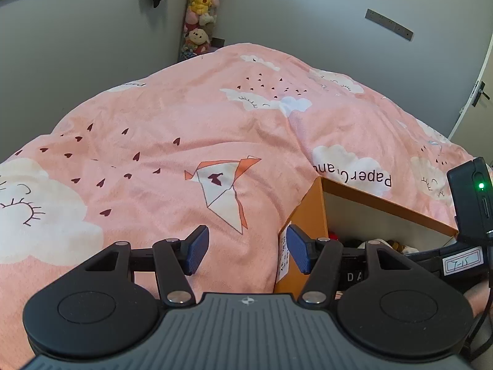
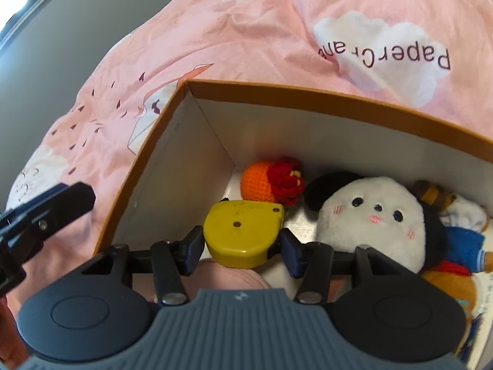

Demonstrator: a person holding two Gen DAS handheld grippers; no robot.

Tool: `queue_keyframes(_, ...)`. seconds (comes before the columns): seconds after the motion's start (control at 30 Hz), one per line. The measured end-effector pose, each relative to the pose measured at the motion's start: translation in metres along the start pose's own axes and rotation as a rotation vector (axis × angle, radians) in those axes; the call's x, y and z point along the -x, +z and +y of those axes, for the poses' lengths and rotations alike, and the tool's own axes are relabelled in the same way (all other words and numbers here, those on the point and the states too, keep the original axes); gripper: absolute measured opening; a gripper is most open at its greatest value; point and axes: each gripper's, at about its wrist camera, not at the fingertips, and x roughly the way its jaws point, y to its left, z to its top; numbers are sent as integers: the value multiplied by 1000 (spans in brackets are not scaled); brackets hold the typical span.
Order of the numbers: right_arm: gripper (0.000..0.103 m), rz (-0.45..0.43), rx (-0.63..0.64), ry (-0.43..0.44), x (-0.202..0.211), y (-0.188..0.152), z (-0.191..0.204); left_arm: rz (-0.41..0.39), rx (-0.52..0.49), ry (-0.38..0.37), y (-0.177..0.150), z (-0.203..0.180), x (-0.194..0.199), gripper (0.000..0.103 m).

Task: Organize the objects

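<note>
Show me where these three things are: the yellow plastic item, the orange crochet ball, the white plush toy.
yellow plastic item [image 2: 243, 234]: right wrist view, its flat top face.
orange crochet ball [image 2: 257, 183]: right wrist view, its orange side.
white plush toy [image 2: 369, 215]: right wrist view, its face.

The left wrist view looks forward and downward over its own tool [image 1: 246, 254] across the pink bed cover [image 1: 172, 141] toward the far grey wall [image 1: 308, 15], with the orange-rimmed box [image 1: 311, 212] close at its right. The right wrist view tilts more steeply, close above the same box [image 2: 172, 166], looking into it. Both share the box's near-left corner, the cover's "PaperCrane" cloud [image 2: 382, 52] and the other tool's body at their edge.
</note>
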Motion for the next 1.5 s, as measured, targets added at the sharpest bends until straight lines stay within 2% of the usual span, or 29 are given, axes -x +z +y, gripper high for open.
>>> queue_keyframes(0.2, 55, 27, 57, -42, 0, -1, 5, 3, 3, 2, 0, 1, -1, 68)
queue_keyframes(0.33, 63, 46, -22, 13, 8, 0, -7, 3, 3, 1, 0, 1, -1, 68)
queue_keyframes(0.43, 63, 93, -69, 53, 11, -3, -12, 6, 9, 3, -1, 2, -1, 68)
queue_keyframes(0.5, 61, 104, -60, 68, 13, -7, -13, 8, 13, 2, -1, 2, -1, 68)
queue_keyframes(0.57, 49, 96, -26, 68, 16, -12, -11, 6, 13, 1, -2, 1, 0, 68)
queue_keyframes(0.63, 43, 70, 28, 42, 22, -17, -3, 1, 14, 2, -2, 2, 2, 68)
queue_keyframes(0.73, 41, 43, 78, 34, 30, -21, 2, -4, 15, 2, -1, 1, 4, 68)
queue_keyframes(0.9, 43, 29, 76, 35, 24, -22, -2, -6, 4, -4, -2, -3, 11, 68)
queue_keyframes(1.1, 48, -74, 147, -30, 52, -32, 16, -27, -21, -16, -4, -16, 31, 68)
queue_keyframes(1.23, 55, -174, 191, -88, 85, -43, 29, -64, -65, -46, -6, -31, 51, 68)
queue_keyframes(1.33, 57, -257, 237, -130, 111, -58, 37, -91, -98, -66, -10, -43, 66, 68)
queue_keyframes(1.37, 62, -281, 251, -142, 120, -64, 38, -105, -109, -76, -11, -47, 71, 68)
queue_keyframes(1.5, 72, -395, 268, -208, 155, -91, 41, -203, -169, -110, -19, -63, 96, 68)
